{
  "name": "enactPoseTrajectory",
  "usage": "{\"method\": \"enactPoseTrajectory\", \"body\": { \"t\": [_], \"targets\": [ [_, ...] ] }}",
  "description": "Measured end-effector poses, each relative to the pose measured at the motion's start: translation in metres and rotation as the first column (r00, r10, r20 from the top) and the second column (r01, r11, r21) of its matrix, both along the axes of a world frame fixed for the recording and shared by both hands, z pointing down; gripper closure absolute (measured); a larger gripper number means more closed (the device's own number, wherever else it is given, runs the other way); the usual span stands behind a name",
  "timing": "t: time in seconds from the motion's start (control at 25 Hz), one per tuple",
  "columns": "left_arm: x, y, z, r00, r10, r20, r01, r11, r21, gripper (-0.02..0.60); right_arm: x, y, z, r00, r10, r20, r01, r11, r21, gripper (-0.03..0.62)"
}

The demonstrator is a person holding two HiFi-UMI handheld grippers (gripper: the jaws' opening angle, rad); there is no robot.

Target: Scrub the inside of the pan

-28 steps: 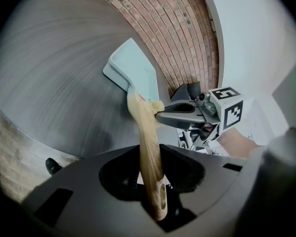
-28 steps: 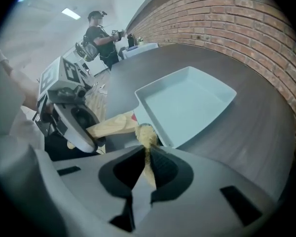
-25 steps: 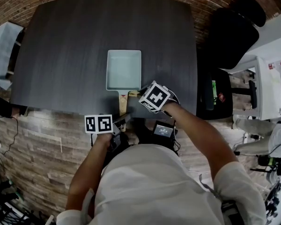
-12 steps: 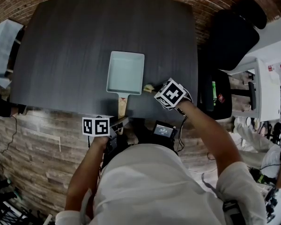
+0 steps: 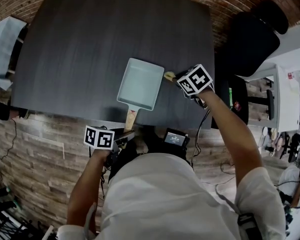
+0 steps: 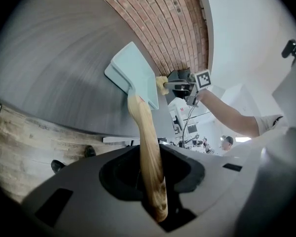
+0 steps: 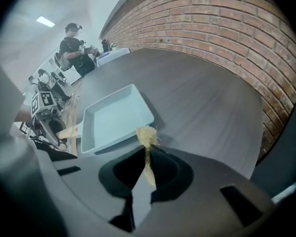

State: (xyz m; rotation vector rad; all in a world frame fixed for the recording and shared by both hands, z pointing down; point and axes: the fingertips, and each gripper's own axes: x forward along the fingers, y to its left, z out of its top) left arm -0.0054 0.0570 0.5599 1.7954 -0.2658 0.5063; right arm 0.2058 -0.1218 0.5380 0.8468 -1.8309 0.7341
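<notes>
On my left gripper (image 6: pixel 155 196) the fingers clamp the pan (image 5: pixel 141 84) handle (image 6: pixel 147 147). On my right gripper (image 7: pixel 147 169) they pinch a scrubber (image 7: pixel 147 136) just beside the pan, over the tabletop (image 5: pixel 80 49).

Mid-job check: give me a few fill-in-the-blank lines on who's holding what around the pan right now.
The left claw is shut on the wooden ____ of the pan.
The right claw pinches a yellow scrubber, held beside the pan and not yet ____ it.
The pan sits on a dark ____ by a brick wall.
Missing: handle; inside; table.
</notes>
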Motion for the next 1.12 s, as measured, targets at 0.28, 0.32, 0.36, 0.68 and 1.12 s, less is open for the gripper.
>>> {"method": "enactPoseTrajectory", "body": {
  "t": [0.28, 0.32, 0.36, 0.68, 1.12],
  "targets": [
    [-0.009, 0.006, -0.001, 0.997, 0.077, 0.015, -0.077, 0.997, 0.004, 0.466, 0.018, -0.019, 0.009, 0.998, -0.047, -0.042, 0.044, 0.996, -0.078, 0.556],
    [-0.009, 0.006, -0.001, 0.997, 0.08, 0.015, -0.08, 0.997, 0.003, 0.466, 0.018, -0.021, 0.01, 0.998, -0.053, -0.031, 0.05, 0.993, -0.103, 0.556],
    [-0.009, 0.007, -0.001, 0.997, 0.081, 0.014, -0.081, 0.997, 0.003, 0.466, 0.017, -0.023, 0.011, 0.998, -0.056, -0.012, 0.054, 0.989, -0.134, 0.556],
    [-0.008, 0.008, -0.003, 0.993, 0.12, -0.001, -0.12, 0.993, 0.002, 0.465, 0.009, -0.029, 0.02, 0.981, -0.153, 0.116, 0.188, 0.883, -0.429, 0.556],
    [-0.018, 0.006, -0.001, 0.967, 0.246, 0.061, -0.248, 0.968, 0.027, 0.465, -0.01, -0.018, 0.018, 0.938, -0.224, 0.264, 0.346, 0.668, -0.659, 0.557]
  ]
}}
